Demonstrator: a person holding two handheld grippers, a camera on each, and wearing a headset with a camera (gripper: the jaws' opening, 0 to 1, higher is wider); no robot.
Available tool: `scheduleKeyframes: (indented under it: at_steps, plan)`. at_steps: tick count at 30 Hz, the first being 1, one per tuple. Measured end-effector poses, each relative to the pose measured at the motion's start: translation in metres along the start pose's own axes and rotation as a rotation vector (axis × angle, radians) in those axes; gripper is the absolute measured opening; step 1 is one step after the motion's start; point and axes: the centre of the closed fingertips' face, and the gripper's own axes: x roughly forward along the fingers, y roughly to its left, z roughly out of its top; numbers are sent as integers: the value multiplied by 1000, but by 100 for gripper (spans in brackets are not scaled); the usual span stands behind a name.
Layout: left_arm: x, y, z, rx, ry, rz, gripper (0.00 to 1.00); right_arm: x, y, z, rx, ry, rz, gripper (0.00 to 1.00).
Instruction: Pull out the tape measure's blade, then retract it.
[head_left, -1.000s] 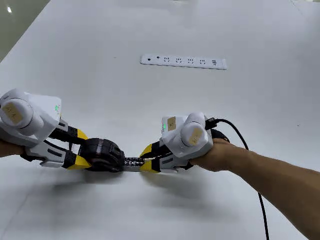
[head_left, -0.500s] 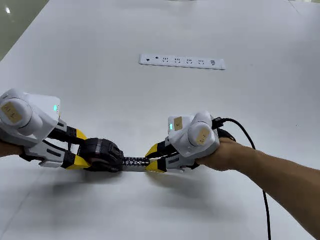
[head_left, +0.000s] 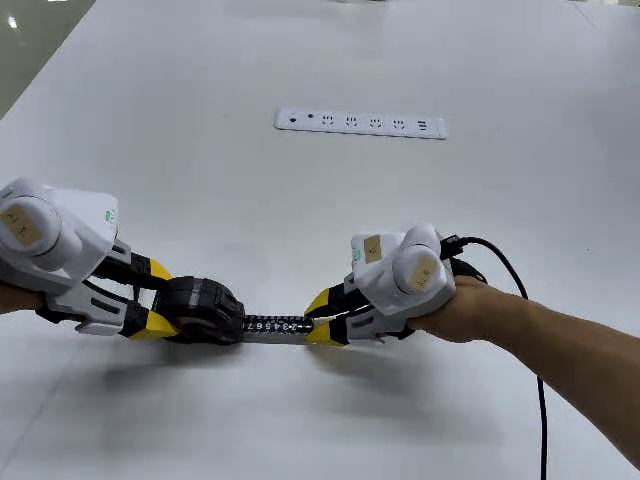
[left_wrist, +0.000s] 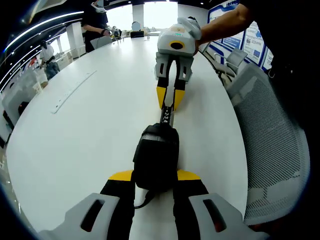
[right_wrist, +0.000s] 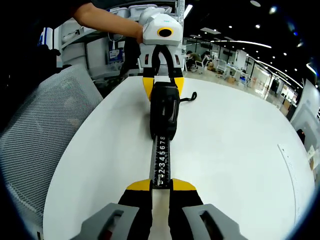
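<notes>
Left gripper view: the left gripper (left_wrist: 156, 176) clamps its yellow-tipped jaws on either side of the black tape measure (left_wrist: 156, 155), low over the white table (left_wrist: 75, 135). A short stretch of numbered blade (left_wrist: 166, 116) runs straight out of the case to the right gripper (left_wrist: 170, 97), whose jaws are pinched narrow on the blade's end. Farther up the table, well apart, lies a white power strip (head_left: 360, 123).

Blade (right_wrist: 161, 160) tip hidden inside right tongs (right_wrist: 161, 186), cable (head_left: 542, 420) cut by bottom edge, left hand (head_left: 12, 298) cropped
</notes>
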Motion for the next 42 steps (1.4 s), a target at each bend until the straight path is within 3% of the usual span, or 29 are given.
scheduleKeyframes:
  at_steps: [42]
  plan:
    - [1, 1, 0, -3, 10, -8, 23, -42, 3, -42, 25, 49, -18, 8]
